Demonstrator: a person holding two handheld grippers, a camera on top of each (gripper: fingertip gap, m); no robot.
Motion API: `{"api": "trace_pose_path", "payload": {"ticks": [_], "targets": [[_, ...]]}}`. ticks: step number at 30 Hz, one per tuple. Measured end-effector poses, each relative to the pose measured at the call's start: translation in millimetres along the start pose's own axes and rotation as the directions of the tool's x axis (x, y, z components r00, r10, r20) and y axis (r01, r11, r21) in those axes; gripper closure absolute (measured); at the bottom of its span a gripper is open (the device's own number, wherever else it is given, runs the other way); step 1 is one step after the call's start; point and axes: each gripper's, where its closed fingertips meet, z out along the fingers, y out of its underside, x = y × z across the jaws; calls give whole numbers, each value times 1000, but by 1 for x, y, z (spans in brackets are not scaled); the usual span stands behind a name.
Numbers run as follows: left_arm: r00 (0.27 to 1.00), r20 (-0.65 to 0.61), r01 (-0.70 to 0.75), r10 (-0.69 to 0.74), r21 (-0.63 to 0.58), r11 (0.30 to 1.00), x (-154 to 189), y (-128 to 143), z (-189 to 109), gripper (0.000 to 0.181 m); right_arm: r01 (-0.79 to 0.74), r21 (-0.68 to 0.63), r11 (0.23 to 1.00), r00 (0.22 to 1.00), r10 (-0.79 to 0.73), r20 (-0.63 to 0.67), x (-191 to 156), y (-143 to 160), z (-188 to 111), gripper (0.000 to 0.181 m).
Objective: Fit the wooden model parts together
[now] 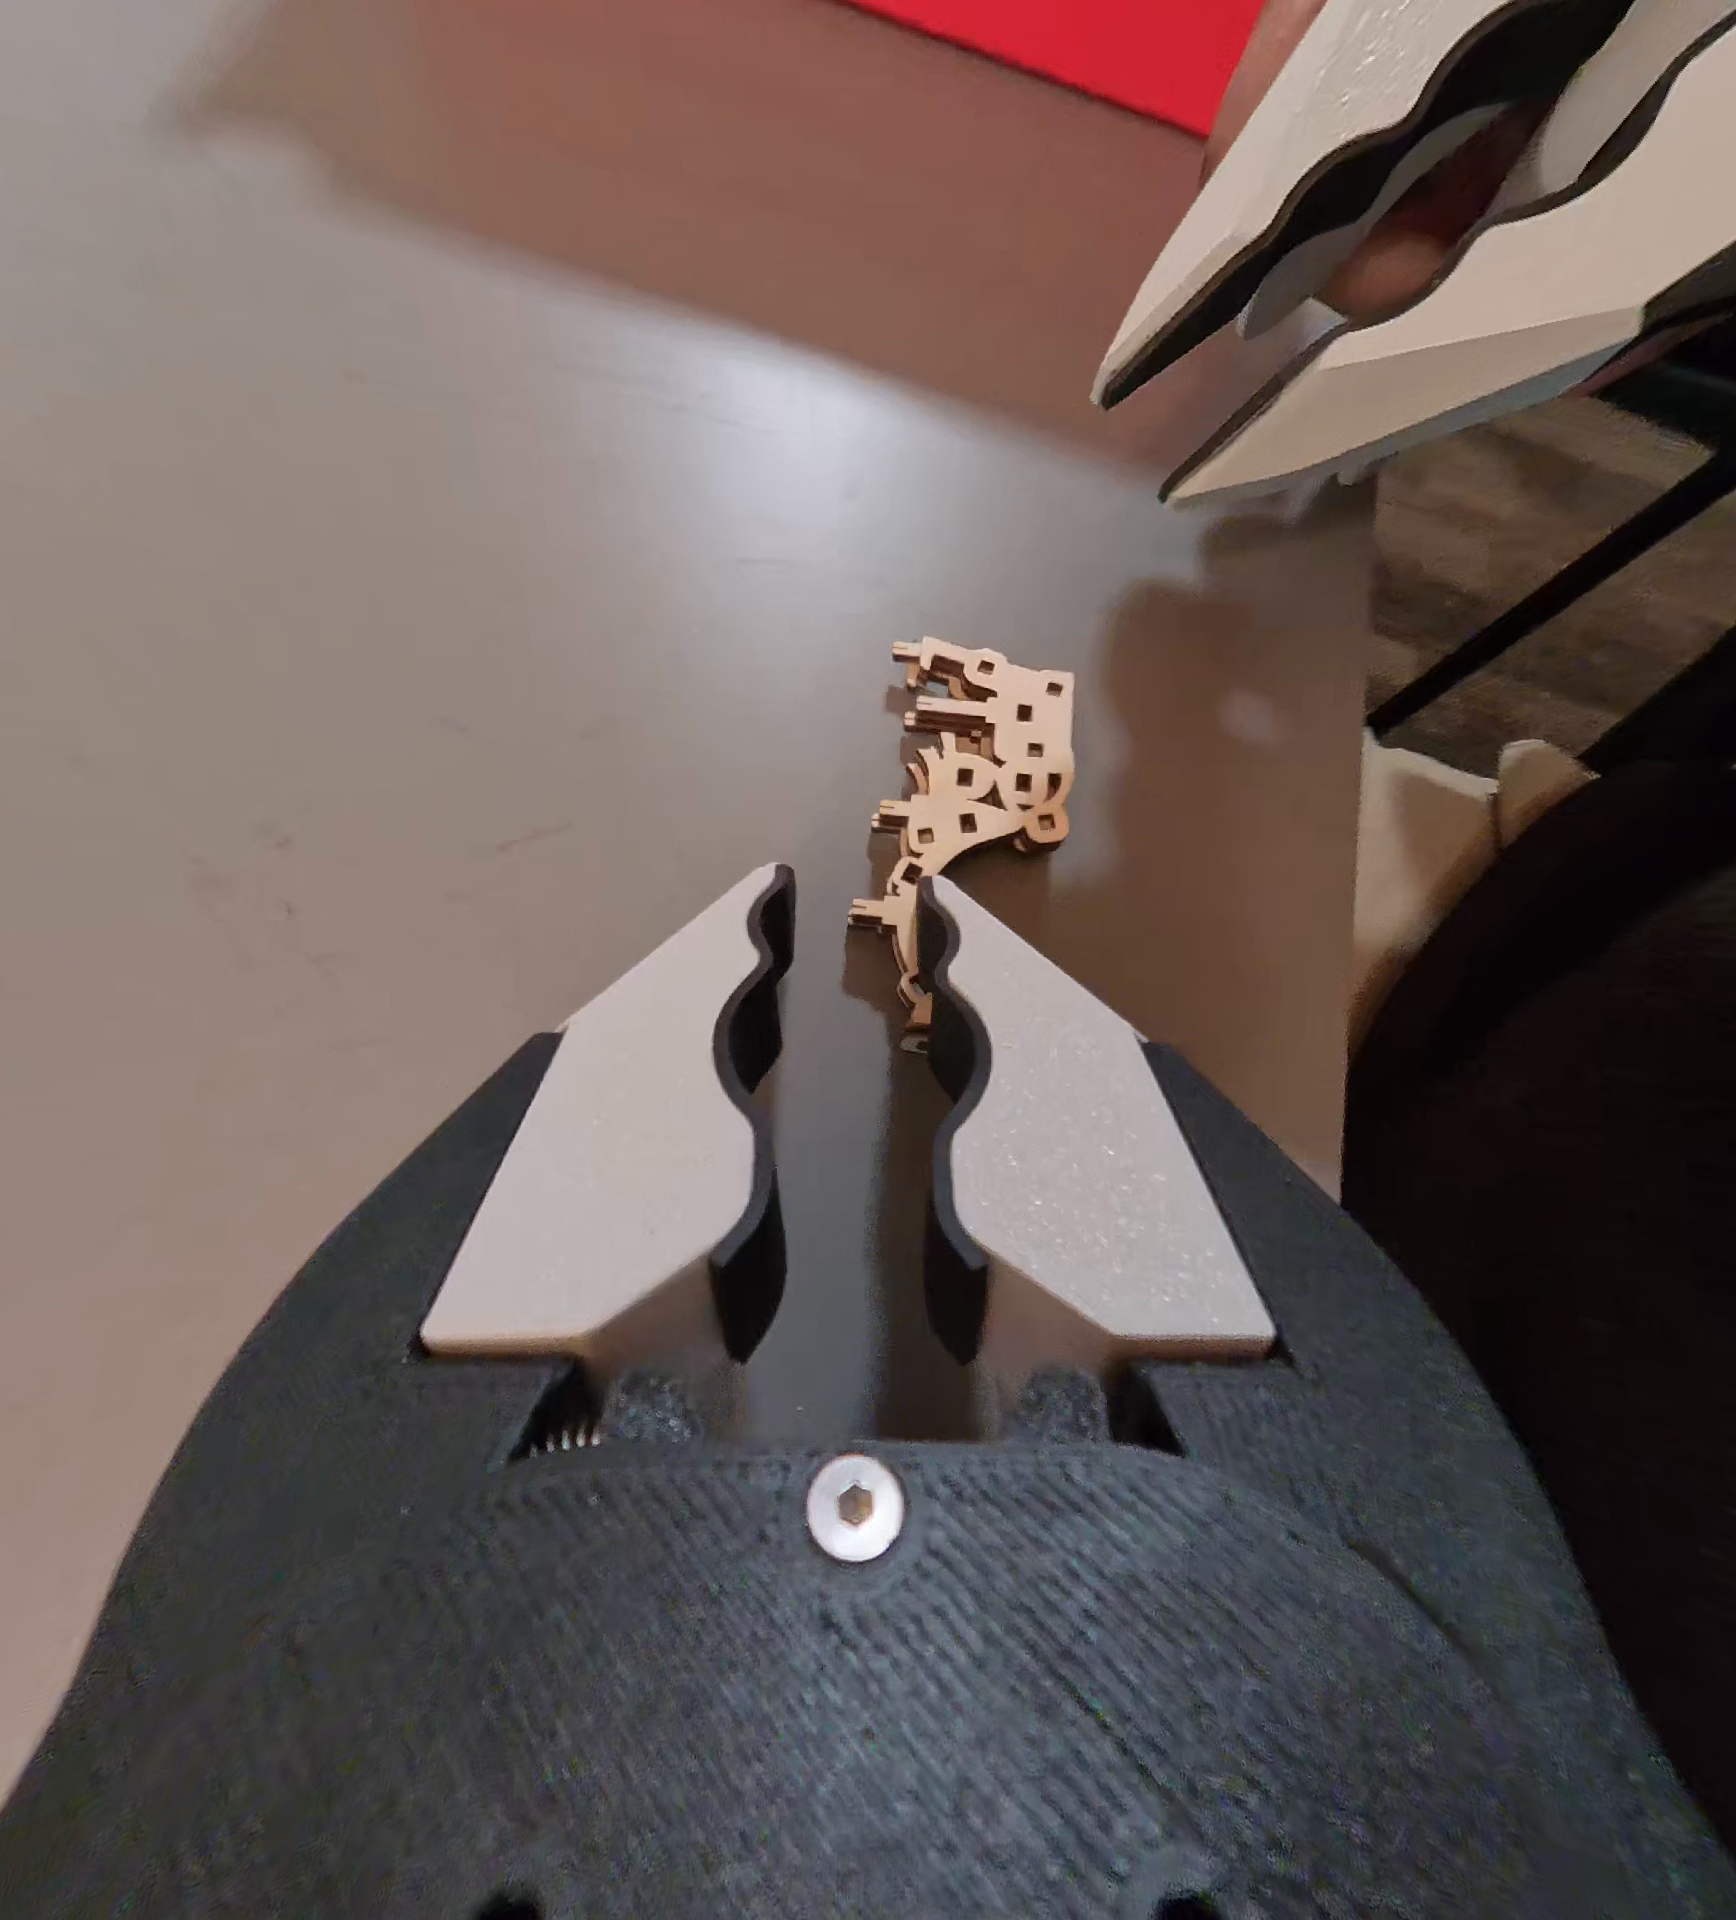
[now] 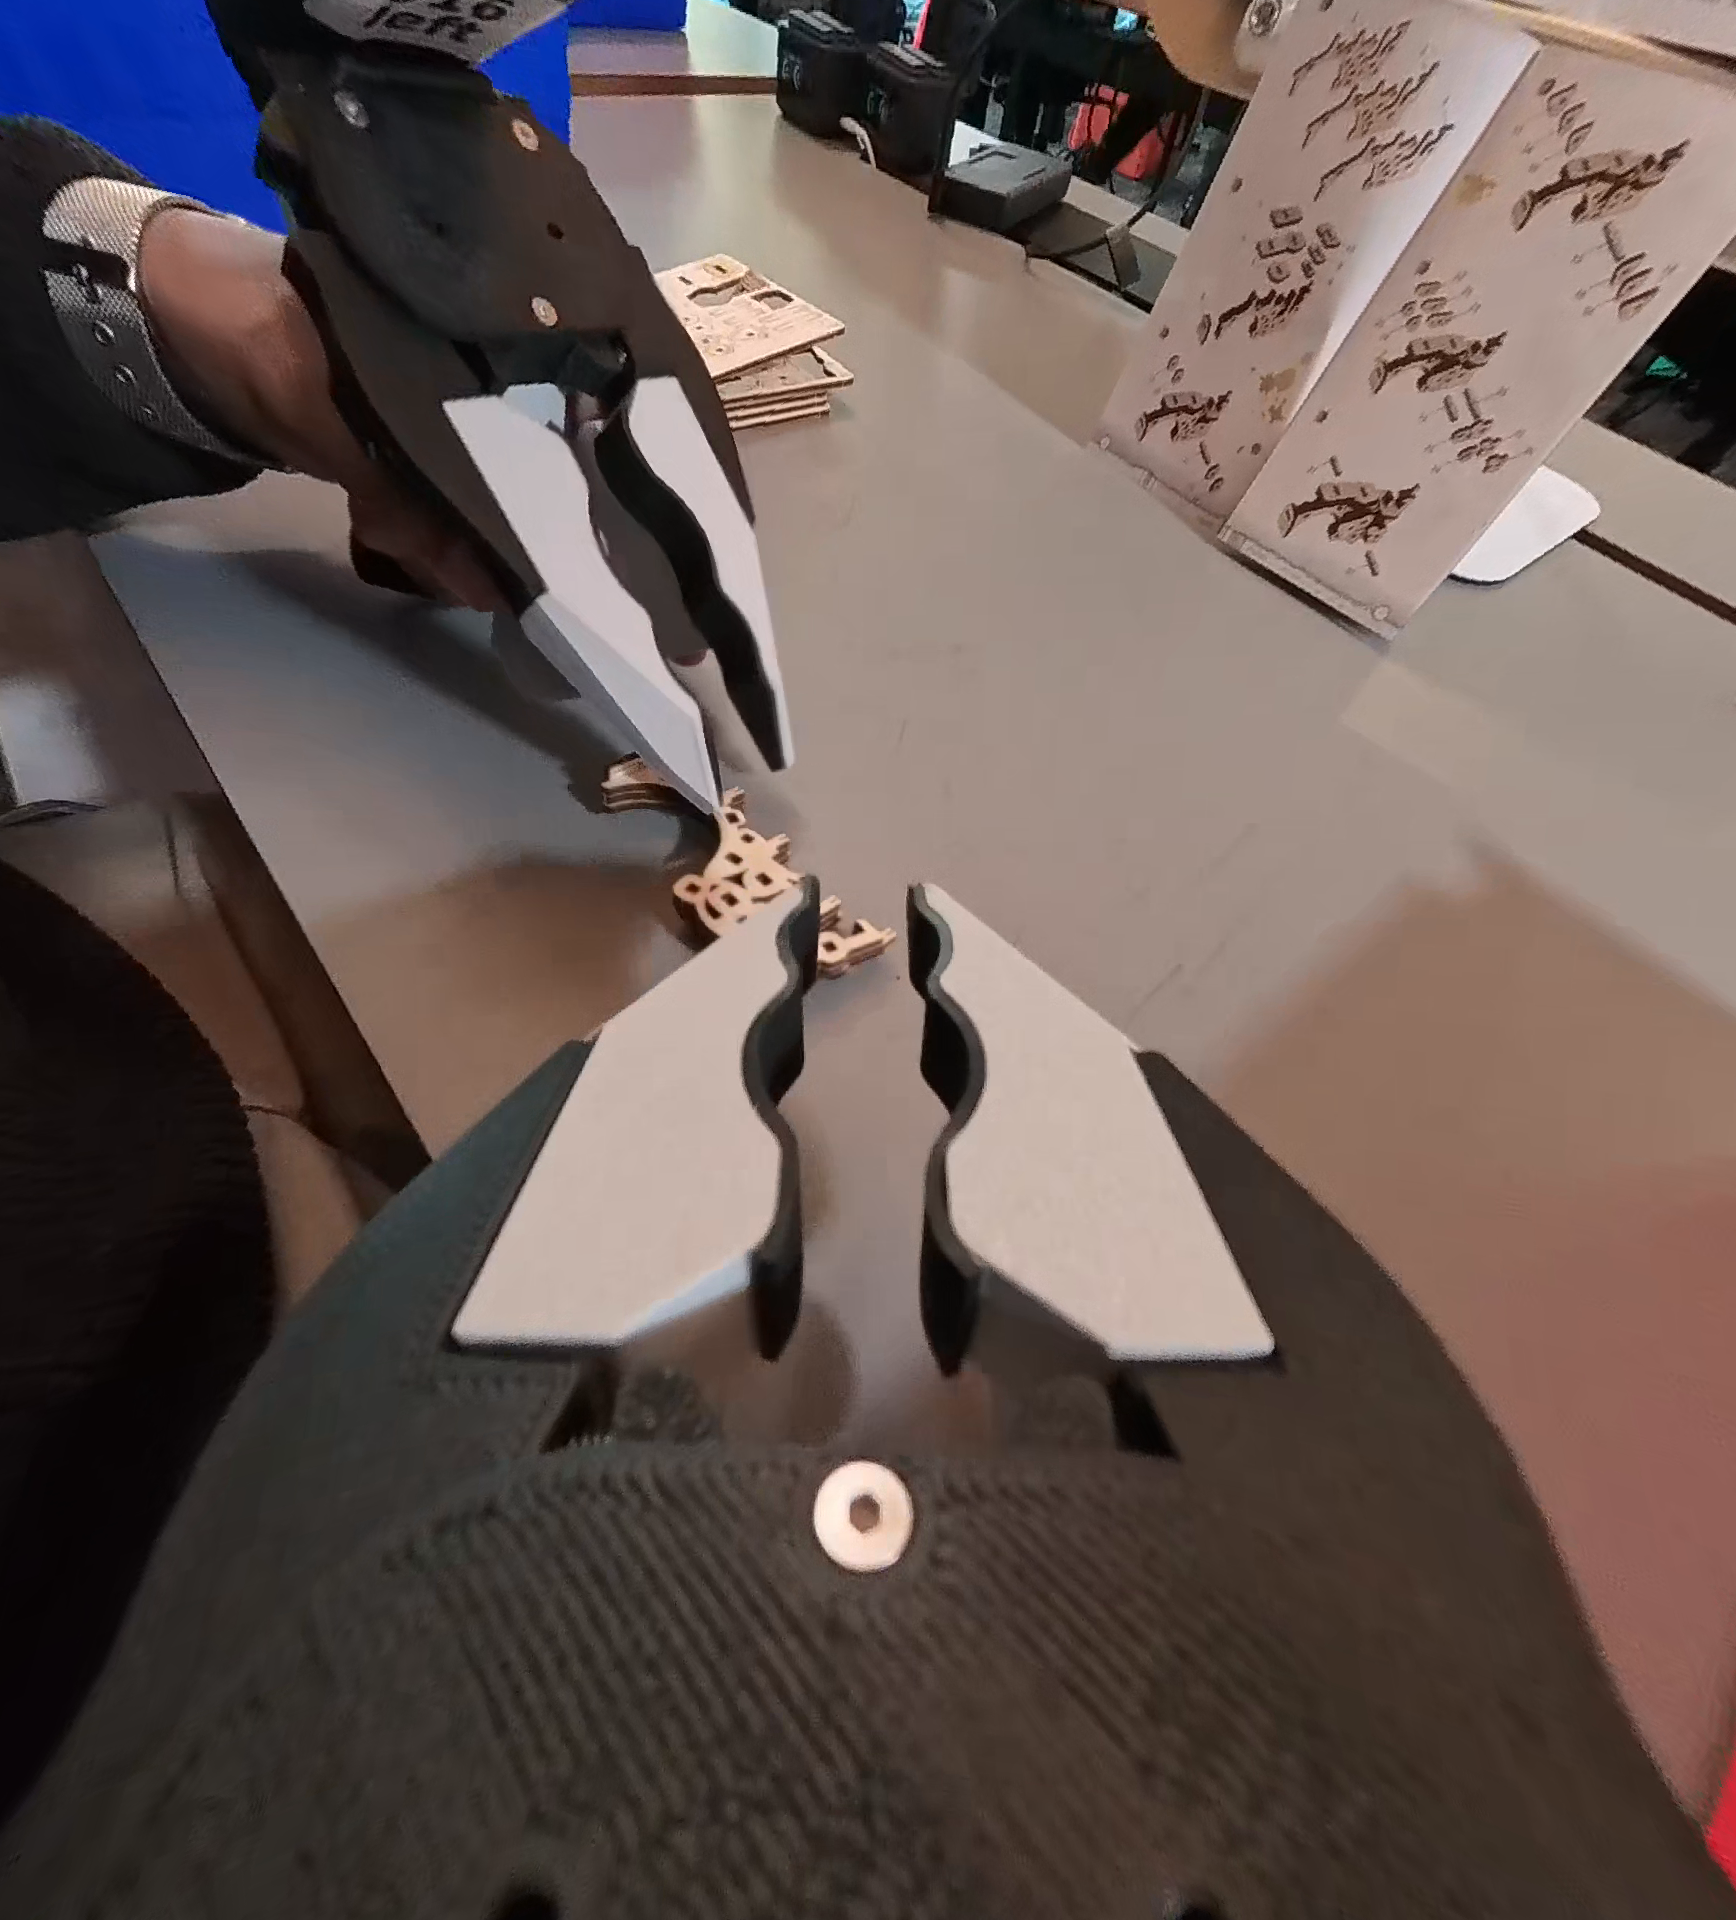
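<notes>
Where the parts lie: though partly hidden by the tongs, the wooden model parts (image 1: 978,769) rest flat on the grey table (image 1: 428,623) in a small overlapping cluster, near the table's edge; pale laser-cut pieces with square holes
Left gripper: the left gripper (image 1: 859,894) hangs low over the near end of the cluster, fingers spread with a clear gap, nothing between them; the cluster runs ahead and slightly to the side of its tip, one finger overlapping the nearest piece in the picture; contact cannot be told
Right gripper: the right gripper (image 2: 859,899) points at the same cluster (image 2: 739,883) from the opposite side, fingers parted, empty; parts show just past its fingertips
Only in the right wrist view: the left gripper (image 2: 739,769) held by a hand (image 2: 240,353) in a dark sleeve; one fingertip down at the parts; a stack of wooden sheets (image 2: 760,343) farther back; an upright instruction sheet (image 2: 1383,343) with model drawings
Only in the left wrist view: the right gripper (image 1: 1144,436) raised above the table, well apart from the parts; a red patch (image 1: 1051,52) at the far edge
</notes>
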Motion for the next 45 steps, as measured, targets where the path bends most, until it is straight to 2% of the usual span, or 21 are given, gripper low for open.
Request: {"api": "trace_pose_path", "payload": {"ticks": [1, 8, 15, 19, 28, 31, 37, 40, 45], "targets": [[1000, -18, 20, -20, 2, 1000, 1, 0, 0, 160, -2, -4, 1000, 1000, 2, 3, 0, 1, 1, 165], [996, -34, 78, -78, 12, 997, 5, 4, -3, 158, 2, -22, 1000, 1000, -1, 29, -2, 3, 9, 165], [960, -107, 269, -257, 122, 955, -2, -6, -21, 156, -3, -50, 999, 999, 5, 35, 1, 5, 19, 165], [936, -143, 335, -321, 83, 939, 2, 2, -21, 156, -9, -48, 999, 999, 11, 43, 1, 2, 23, 165], [943, -88, 323, -322, -6, 946, 11, 14, -5, 163, 5, -48, 999, 999, -3, 51, -3, 0, 26, 165], [941, -97, 325, -324, 2, 946, 13, 11, -5, 176, 4, -50, 999, 999, -2, 40, -2, 1, 25, 164], [961, -86, 268, -264, 46, 962, 12, 4, -7, 177, -20, -61, 998, 1000, 20, 6, 6, 3, 24, 164], [983, -50, 182, -177, 123, 976, 12, -8, -13, 177, -97, -76, 992, 995, 97, -1, 11, 7, 25, 159], [999, 51, -7, -3, 194, 981, 13, -19, -20, 177, -313, -77, 947, 947, 318, 55, 17, 8, 24, 148]]}}
